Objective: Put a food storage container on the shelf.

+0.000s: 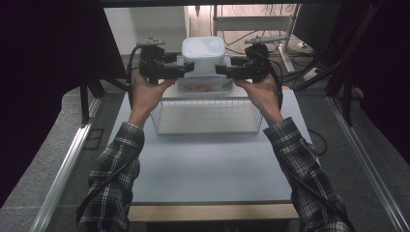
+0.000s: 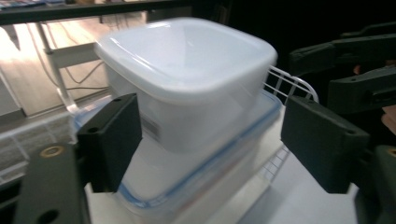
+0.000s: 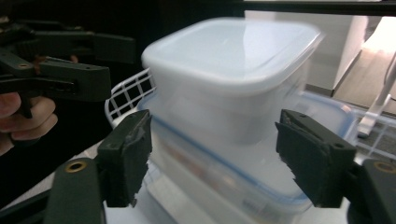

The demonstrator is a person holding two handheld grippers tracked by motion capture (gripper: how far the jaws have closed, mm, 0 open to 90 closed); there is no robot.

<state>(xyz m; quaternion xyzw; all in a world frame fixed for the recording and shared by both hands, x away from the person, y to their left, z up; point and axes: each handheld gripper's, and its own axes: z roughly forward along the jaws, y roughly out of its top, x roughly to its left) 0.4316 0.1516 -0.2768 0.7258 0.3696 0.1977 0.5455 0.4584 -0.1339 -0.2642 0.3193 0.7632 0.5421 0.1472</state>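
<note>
Stacked tubs between my two open grippers, above the far end of the basket.

The white tub [image 2: 187, 79] sits on the flat blue-rimmed box [image 2: 205, 172], and both stand between my jaws from either side. My left gripper [image 2: 210, 140] has its jaws apart, clear of the walls; my right gripper [image 3: 215, 158] likewise, pads not pressing. The wire basket [image 1: 205, 116] lies just in front on the table [image 1: 208, 164]. The lower box's contents are blurred, and its base is cut off.
</note>
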